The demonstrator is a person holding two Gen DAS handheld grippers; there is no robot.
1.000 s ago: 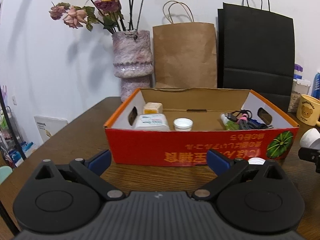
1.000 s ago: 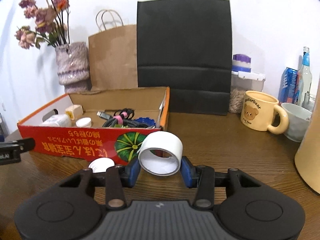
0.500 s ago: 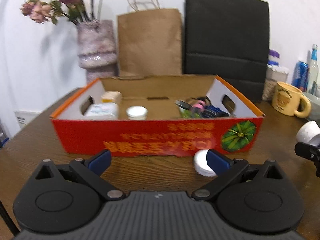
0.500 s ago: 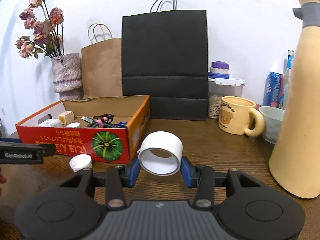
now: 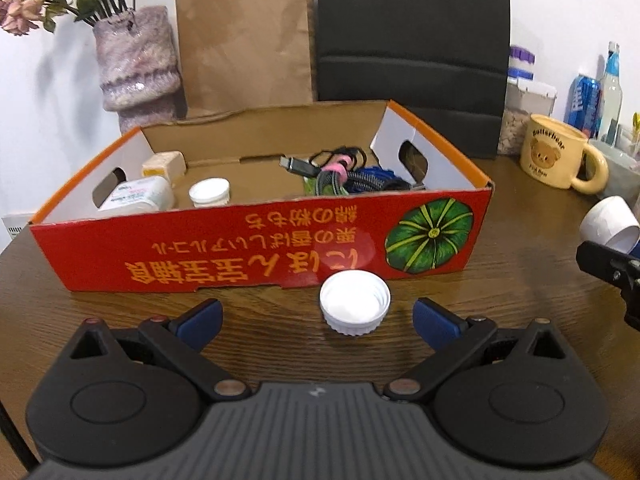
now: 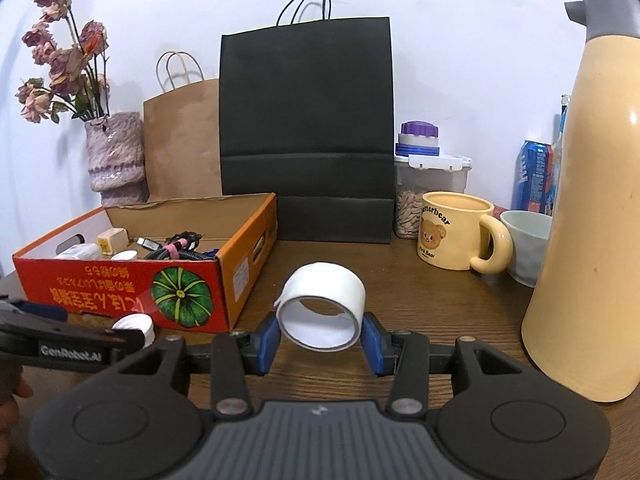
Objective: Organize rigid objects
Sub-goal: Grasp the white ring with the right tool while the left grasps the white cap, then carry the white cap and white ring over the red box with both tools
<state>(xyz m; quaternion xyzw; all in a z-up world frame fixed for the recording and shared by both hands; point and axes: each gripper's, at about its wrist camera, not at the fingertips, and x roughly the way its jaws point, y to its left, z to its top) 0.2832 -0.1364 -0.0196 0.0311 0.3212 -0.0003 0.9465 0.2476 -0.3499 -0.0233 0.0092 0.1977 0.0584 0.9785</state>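
The left tongs (image 5: 316, 320) are hovering open around the white cap (image 5: 354, 309); next, closing. The right tongs (image 6: 320, 340) are gripping the tape roll (image 6: 322, 306).

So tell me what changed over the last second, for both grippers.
The left gripper swung right along the front of the red box and now frames the white cap between its open fingers, not touching it. The right gripper drifted right, away from the box. It stays shut on the tape roll. The box contents and the cap itself did not move.
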